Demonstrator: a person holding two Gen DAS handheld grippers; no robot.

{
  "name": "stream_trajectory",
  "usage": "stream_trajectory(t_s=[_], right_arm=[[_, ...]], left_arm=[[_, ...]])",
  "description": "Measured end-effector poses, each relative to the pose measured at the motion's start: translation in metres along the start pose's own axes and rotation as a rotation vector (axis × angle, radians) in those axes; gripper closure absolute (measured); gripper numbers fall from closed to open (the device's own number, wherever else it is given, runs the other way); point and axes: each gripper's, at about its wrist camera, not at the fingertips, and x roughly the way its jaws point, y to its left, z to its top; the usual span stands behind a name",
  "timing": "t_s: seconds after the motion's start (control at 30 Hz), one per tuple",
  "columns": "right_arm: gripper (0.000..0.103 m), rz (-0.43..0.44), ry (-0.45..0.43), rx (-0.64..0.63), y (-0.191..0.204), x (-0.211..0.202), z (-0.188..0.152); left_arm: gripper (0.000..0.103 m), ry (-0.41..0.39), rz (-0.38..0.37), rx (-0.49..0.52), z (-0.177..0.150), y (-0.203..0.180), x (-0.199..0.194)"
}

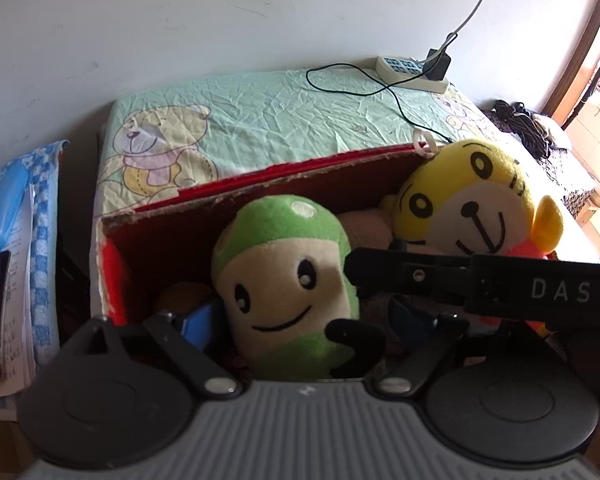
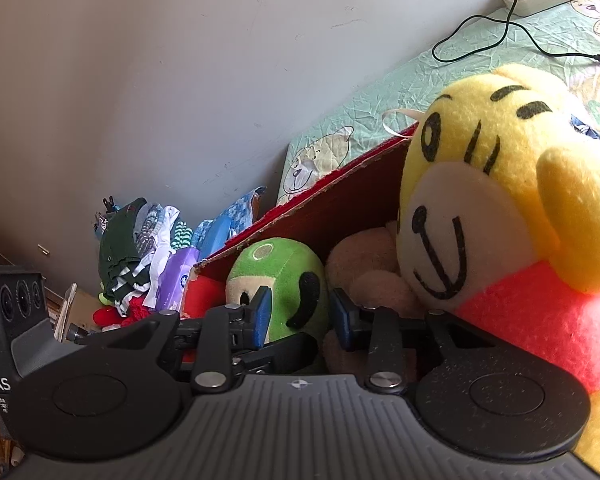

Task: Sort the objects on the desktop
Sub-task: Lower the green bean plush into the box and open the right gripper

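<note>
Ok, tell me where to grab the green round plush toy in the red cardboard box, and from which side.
Grip the green round plush toy across its rounded head, coming from above and in front. It sits upright in the red cardboard box, crown above the rim, so its two sides look open to the fingers. The yellow plush tiger crowds its right; keep that finger tight to the head.

- Two plush toys sit in an open box (image 1: pixel 260 196): the round-headed plush (image 1: pixel 288 280) left, the tiger plush (image 1: pixel 472 208) right, at the box's right end.
- A bed (image 1: pixel 280 120) lies behind the box.
- A power strip (image 1: pixel 412 74) rests on the bed's far right corner, against the wall.
- A pile of clothes (image 2: pixel 140 252) lies left of the box.
</note>
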Motion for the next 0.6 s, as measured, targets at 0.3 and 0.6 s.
stream_trajectory(t_s=[0.3,0.6], right_arm=[[0.069,0.010,0.016,-0.032,0.014,0.009,-0.003],[0.069,0.010,0.012,-0.064,0.018,0.005,-0.004]], left_arm=[[0.011,-0.015,0.000,0.006,-0.004,-0.008,-0.007],[0.008,-0.018,0.005,0.011,-0.006,-0.013,-0.005]])
